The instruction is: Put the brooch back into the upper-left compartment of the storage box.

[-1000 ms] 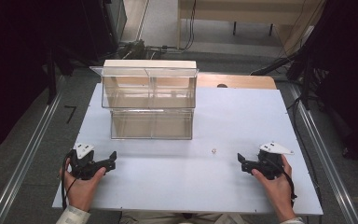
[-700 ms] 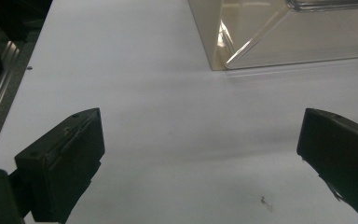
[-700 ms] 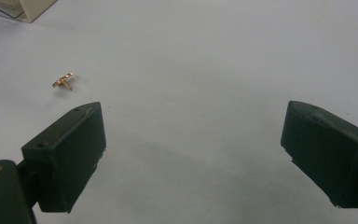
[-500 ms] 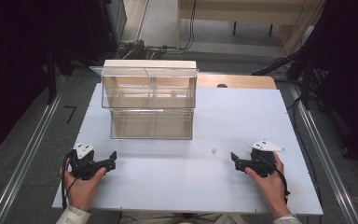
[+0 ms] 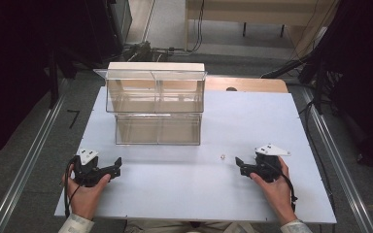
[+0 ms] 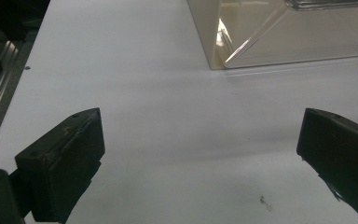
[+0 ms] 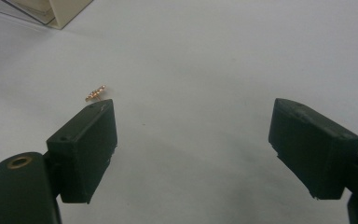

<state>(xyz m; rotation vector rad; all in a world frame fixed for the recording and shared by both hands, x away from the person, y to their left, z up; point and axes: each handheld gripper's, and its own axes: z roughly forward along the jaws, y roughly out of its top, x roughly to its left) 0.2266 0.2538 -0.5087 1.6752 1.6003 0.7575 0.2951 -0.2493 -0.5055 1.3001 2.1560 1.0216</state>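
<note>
The tiny gold earring (image 5: 221, 156) lies untouched on the counter (image 5: 272, 121), in front of the clear acrylic organizer (image 5: 156, 104). The right claw (image 5: 239, 165), spread but just narrowing, nears it; the left claw (image 5: 115, 166) waits spread. Picking up remains.

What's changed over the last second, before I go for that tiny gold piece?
The right tool slid left across the white table toward the tiny gold piece, its jaws closing slightly with nothing between them. The left tool and the clear plastic two-tier box stayed put.
</note>
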